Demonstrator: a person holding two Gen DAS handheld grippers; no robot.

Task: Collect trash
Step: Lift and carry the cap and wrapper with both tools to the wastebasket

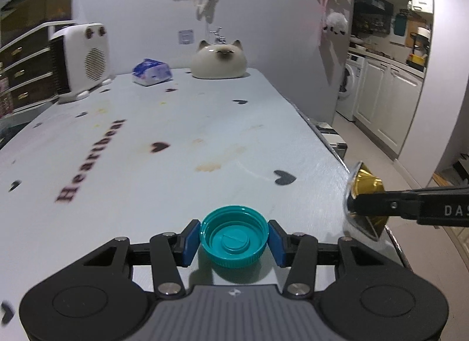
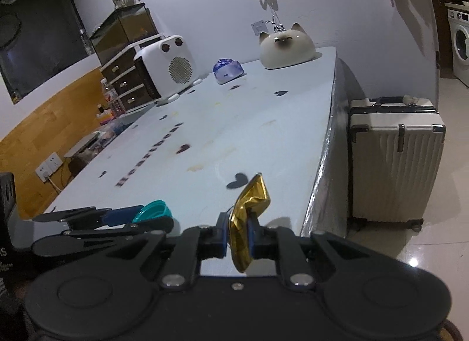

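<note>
Two tongs grip trash above the counter [image 1: 181, 124]; left tongs [image 1: 234, 240] clamp a teal cap [image 1: 234, 238]; right tongs [image 2: 238, 238] pinch a crushed gold capsule [image 2: 247, 215] near the counter's edge.

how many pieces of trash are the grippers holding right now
2. A teal bottle cap sits clamped in the left gripper; a crumpled gold foil piece is pinched in the right gripper. Neither rests on the table.

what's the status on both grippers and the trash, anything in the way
Left gripper shut on teal cap. Right gripper shut on crushed gold capsule. Both over table near its edge. Nothing blocking.
</note>
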